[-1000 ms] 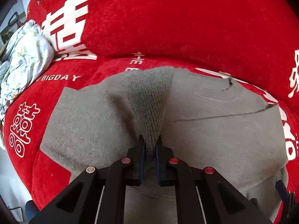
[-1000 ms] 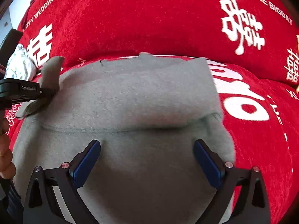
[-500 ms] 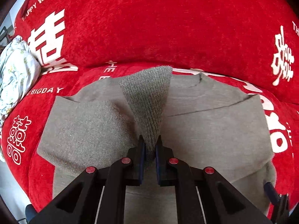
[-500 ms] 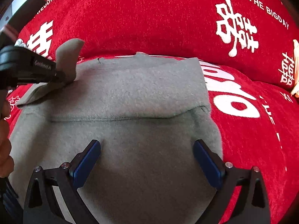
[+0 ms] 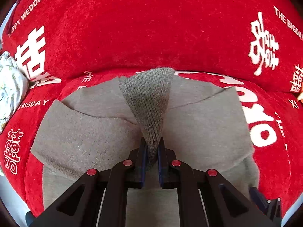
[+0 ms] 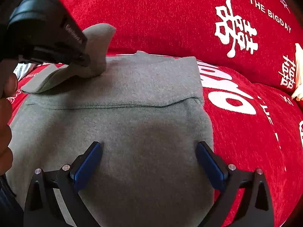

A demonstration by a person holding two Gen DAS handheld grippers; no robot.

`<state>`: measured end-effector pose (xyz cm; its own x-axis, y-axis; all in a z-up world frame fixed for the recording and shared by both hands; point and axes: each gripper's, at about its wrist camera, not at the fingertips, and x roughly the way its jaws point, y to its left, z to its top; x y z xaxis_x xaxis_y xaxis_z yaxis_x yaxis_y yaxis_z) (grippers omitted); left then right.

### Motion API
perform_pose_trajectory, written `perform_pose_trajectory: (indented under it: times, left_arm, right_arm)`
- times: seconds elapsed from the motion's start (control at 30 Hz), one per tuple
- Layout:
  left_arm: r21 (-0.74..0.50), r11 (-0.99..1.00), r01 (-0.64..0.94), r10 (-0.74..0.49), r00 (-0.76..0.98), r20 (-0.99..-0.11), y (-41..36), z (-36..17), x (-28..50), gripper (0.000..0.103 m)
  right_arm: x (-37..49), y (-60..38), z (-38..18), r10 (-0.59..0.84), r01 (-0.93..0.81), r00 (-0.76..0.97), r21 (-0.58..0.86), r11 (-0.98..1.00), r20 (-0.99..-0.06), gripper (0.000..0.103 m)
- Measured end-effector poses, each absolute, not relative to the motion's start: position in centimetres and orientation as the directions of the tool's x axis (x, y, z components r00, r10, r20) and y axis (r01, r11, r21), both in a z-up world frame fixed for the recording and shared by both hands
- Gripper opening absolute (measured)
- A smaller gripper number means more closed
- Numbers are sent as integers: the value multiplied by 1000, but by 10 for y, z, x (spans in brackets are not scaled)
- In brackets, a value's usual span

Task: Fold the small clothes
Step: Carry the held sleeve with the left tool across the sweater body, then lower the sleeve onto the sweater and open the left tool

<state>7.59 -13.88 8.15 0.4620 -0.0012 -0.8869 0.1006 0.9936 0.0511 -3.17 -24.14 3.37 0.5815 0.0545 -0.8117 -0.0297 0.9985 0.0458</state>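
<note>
Grey sweater (image 6: 132, 132), flat, cuff (image 5: 151, 102) raised

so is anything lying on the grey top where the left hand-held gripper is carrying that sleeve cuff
Nothing visible does. The left hand-held gripper is shut on the ribbed cuff, and the grey top lies bare ahead of it. The right hand-held gripper hangs open over the lower body, nearer the camera, not in the sleeve's way.

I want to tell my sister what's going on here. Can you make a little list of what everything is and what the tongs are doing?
garment: grey sweater, lying partly folded on the sofa
surface: red sofa cover with white lettering
left tongs: shut on the ribbed cuff, lifting the sleeve over the sweater body
right tongs: open, above the sweater, holding nothing
other item: floral cloth at the far left edge
fold state: one sleeve lifted, not yet laid flat
</note>
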Motion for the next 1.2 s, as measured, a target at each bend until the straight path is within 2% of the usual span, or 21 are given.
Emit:
perform_pose_trajectory:
  times: [0.8,1.2]
  left_arm:
    - [24,975,222,-74,424,-903,-190,79,75,11]
    - [-45,959,281,-153,375,-914,-206,69,80,11]
  right_arm:
    - [-42,-245,35,63,-28,607,57,998,-793,100]
    - [-45,-245,35,50,-20,613,48,999,-789,100]
